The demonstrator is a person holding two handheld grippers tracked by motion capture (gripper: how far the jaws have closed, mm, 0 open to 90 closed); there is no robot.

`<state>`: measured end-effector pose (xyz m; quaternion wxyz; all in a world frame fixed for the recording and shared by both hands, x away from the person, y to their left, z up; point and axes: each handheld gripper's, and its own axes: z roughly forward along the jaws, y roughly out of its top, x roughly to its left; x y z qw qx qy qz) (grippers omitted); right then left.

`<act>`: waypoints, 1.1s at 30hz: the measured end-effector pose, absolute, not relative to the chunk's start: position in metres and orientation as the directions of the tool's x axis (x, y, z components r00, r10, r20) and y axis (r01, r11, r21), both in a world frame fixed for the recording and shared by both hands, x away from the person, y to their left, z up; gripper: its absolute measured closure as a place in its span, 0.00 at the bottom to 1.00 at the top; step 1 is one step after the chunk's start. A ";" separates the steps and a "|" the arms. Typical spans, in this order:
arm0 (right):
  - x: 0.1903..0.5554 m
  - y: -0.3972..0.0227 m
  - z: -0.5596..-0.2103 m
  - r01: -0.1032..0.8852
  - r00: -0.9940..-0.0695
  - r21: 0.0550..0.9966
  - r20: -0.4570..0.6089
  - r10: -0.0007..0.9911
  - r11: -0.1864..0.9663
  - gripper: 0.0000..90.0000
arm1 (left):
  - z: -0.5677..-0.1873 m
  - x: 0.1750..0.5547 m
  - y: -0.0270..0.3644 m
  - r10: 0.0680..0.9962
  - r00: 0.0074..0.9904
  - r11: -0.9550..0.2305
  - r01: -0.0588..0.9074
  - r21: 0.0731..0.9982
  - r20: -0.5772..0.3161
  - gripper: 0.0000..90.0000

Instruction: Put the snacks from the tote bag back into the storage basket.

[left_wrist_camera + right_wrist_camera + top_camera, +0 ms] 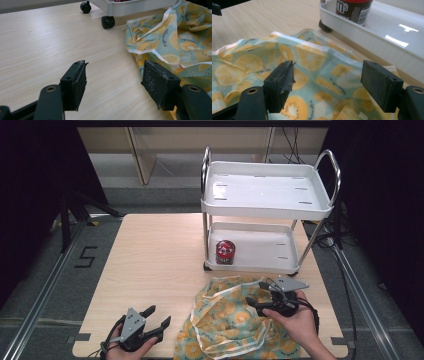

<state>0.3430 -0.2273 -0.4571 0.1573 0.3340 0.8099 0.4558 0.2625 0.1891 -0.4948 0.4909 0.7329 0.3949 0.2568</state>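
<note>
While claws gape, bag (235, 320) crowds cart (260, 262).

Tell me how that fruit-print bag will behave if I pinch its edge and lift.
The fruit-print bag lies crumpled in loose folds, so it will probably drape and sag. It looks thin, so likely light. Its faint sheen hints it may slip between the right gripper pads, which stand open above it.

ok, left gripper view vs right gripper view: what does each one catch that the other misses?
Left gripper view alone: the cart's two black casters, and its claw open over bare table. Right gripper view alone: the red-and-brown jar on the cart's bottom tray, with its claw open above the cloth. Both: the fruit-print cloth and the wood table.
</note>
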 end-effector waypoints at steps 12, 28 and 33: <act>0.325 -0.231 -0.467 0.385 -0.741 0.846 0.045 0.670 0.369 0.31 | -0.494 0.262 0.188 0.833 0.552 -0.195 0.324 0.926 -0.018 0.39; 0.318 -0.236 -0.476 0.389 -0.735 0.846 0.046 0.676 0.365 0.30 | -0.494 0.263 0.188 0.826 0.563 -0.190 0.308 0.932 -0.018 0.39; 0.317 -0.235 -0.477 0.400 -0.735 0.842 0.058 0.675 0.363 0.30 | -0.494 0.262 0.188 0.829 0.559 -0.185 0.310 0.933 -0.021 0.39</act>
